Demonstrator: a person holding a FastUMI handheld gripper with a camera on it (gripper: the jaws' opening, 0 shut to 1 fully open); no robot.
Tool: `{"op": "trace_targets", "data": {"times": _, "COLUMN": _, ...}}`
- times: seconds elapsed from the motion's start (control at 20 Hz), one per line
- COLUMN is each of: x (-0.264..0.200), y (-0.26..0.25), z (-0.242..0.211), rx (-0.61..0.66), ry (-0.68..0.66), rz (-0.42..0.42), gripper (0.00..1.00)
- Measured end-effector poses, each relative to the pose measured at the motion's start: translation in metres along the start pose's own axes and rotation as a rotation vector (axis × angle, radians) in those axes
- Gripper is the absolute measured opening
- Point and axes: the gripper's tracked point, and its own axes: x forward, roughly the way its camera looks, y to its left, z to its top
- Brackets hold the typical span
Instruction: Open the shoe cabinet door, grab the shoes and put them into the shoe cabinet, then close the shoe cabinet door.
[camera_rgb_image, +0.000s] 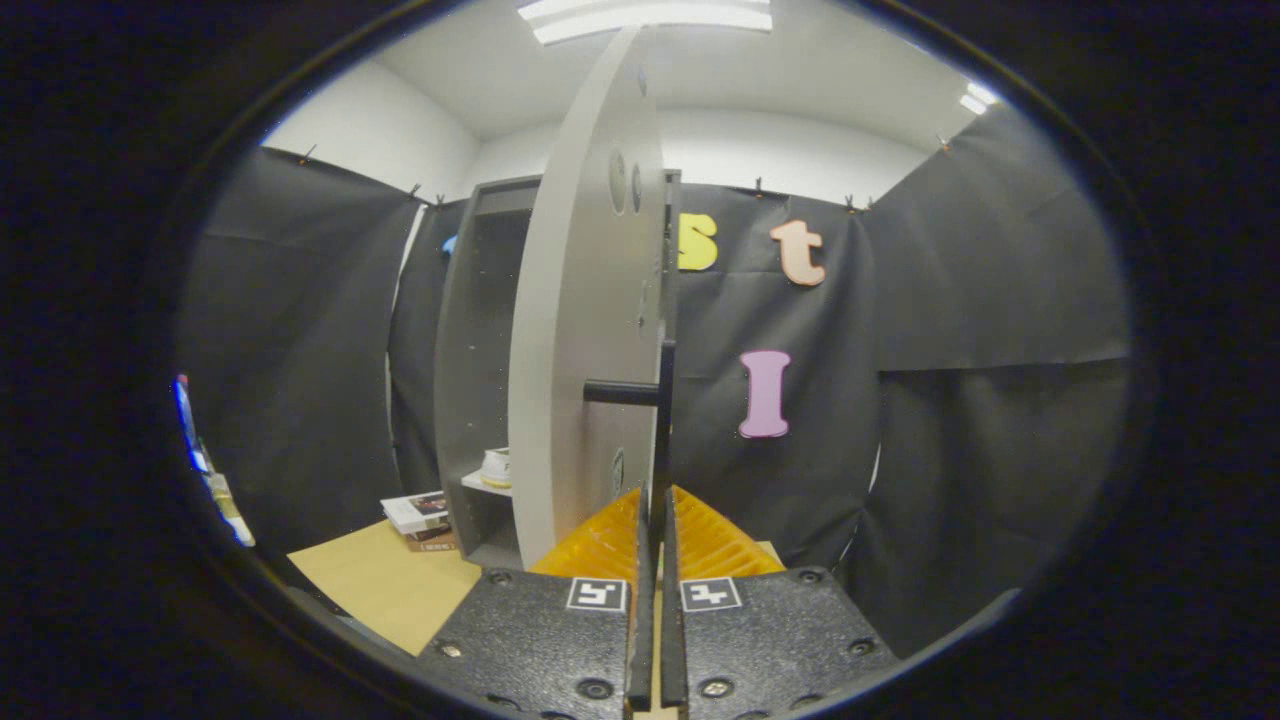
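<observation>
Black cloth walls all round; grey shoe cabinet (470, 380) stands ahead with its door (585, 330) swung open edge-on; claw (655, 515) nearly closed, orange fingers (600, 540) pinching the door's black handle (660, 420); shoe (496, 466) on a shelf inside, mostly hidden behind the door.

no readable words, brands or numbers anywhere. the gripper (657, 510) carries two square black-and-white marker tags (597, 594), patterns only. the books (420, 515) by the cabinet (470, 380) have covers too small to read.
</observation>
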Motion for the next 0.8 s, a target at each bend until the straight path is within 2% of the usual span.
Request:
{"op": "trace_targets", "data": {"times": 0.05, "x": 0.001, "y": -0.004, "z": -0.001, "rx": 0.016, "ry": -0.002, "rz": 0.012, "gripper": 0.05}}
{"op": "trace_targets", "data": {"times": 0.25, "x": -0.002, "y": 0.021, "z": -0.001, "rx": 0.177, "ry": 0.007, "rz": 0.158, "gripper": 0.04}}
{"op": "trace_targets", "data": {"times": 0.4, "x": -0.008, "y": 0.009, "z": -0.007, "rx": 0.133, "ry": 0.025, "rz": 0.141, "gripper": 0.07}}
{"op": "trace_targets", "data": {"times": 0.55, "x": -0.02, "y": 0.003, "z": -0.013, "rx": 0.144, "ry": 0.053, "rz": 0.123, "gripper": 0.1}}
{"op": "trace_targets", "data": {"times": 0.65, "x": -0.029, "y": -0.007, "z": -0.017, "rx": 0.158, "ry": 0.058, "rz": 0.07, "gripper": 0.23}}
{"op": "trace_targets", "data": {"times": 0.8, "x": -0.037, "y": -0.022, "z": -0.025, "rx": 0.167, "ry": 0.043, "rz": -0.028, "gripper": 0.55}}
